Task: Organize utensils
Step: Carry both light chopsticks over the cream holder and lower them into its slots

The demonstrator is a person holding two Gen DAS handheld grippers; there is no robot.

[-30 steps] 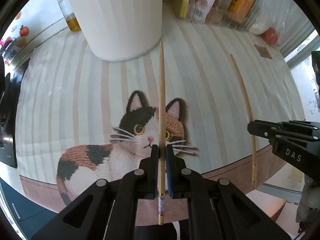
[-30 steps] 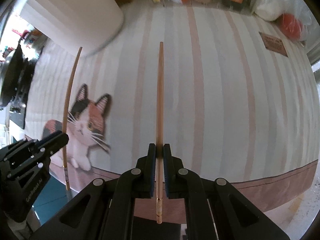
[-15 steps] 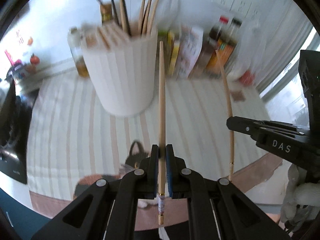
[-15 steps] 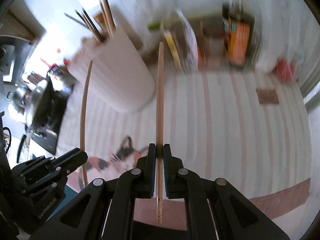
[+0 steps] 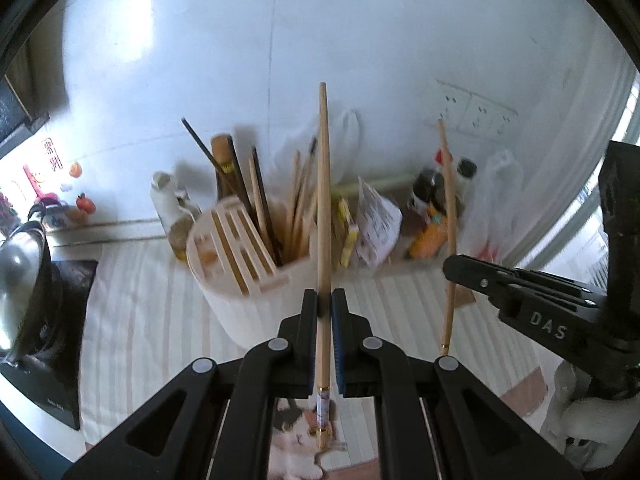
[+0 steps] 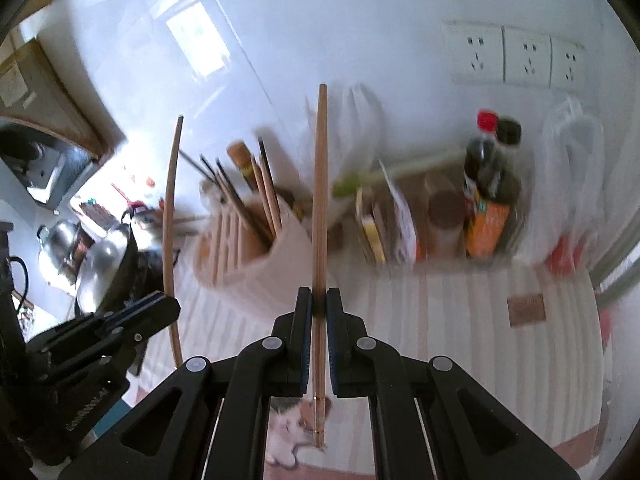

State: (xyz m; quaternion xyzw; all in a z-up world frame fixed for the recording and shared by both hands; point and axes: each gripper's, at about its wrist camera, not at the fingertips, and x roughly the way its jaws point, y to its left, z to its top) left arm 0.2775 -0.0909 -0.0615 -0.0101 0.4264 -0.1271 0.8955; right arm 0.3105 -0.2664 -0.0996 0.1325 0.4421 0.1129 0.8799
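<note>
My left gripper (image 5: 325, 300) is shut on a light wooden chopstick (image 5: 323, 208) that points up and forward. My right gripper (image 6: 319, 298) is shut on a second wooden chopstick (image 6: 320, 200), held the same way. Both are raised above the striped mat, in front of a white utensil holder (image 5: 256, 304) that holds several chopsticks and utensils. The holder also shows in the right wrist view (image 6: 260, 280). The right gripper (image 5: 450, 268) with its chopstick (image 5: 448, 216) shows at the right of the left wrist view. The left gripper (image 6: 176, 304) with its chopstick (image 6: 170, 220) shows at the left of the right wrist view.
A striped mat (image 6: 460, 332) with a cat picture (image 6: 292, 432) covers the counter. Bottles, packets and plastic bags (image 6: 488, 208) line the back wall under the sockets (image 6: 524, 56). A black cooktop with a metal pot (image 5: 24, 280) stands at the left.
Both grippers have risen and tilted up with their chopsticks. The view has gone from the mat and cat picture to the holder's open top and the back wall.
</note>
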